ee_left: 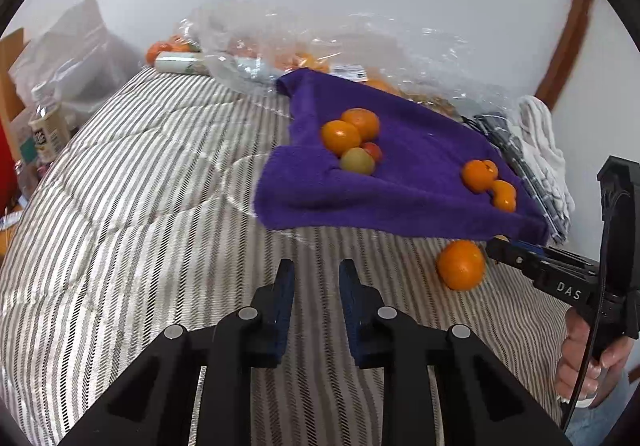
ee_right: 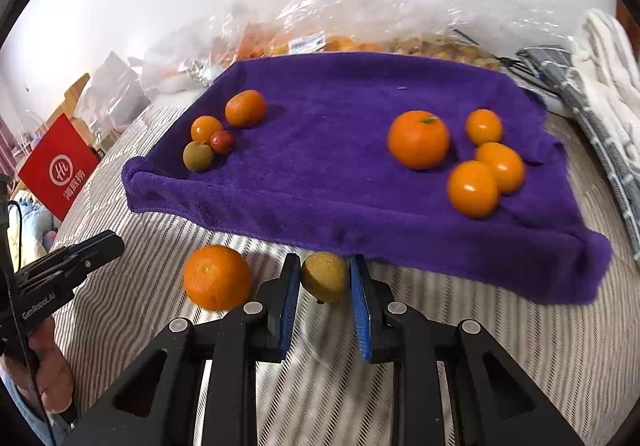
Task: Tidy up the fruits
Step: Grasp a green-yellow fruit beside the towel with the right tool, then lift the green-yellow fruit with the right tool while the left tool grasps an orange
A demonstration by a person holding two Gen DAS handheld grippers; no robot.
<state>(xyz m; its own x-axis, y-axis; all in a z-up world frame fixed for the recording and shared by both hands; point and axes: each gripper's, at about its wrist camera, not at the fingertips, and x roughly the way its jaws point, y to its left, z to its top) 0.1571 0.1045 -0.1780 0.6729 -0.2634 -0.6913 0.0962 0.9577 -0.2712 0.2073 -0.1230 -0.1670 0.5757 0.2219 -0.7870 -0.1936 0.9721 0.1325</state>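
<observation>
Fruits mostly sit grouped on the purple towel (ee_right: 340,150); right gripper (ee_right: 325,278) is clenched on a yellow-green fruit (ee_right: 325,276) beside it, left gripper (ee_left: 316,278) closed empty; next, lift it onto the towel

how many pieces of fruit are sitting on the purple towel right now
8 on the purple towel. Left cluster: mandarin, small orange fruit, red fruit, greenish fruit. Right cluster: large mandarin, three smaller orange fruits. Folds might hide more.
</observation>
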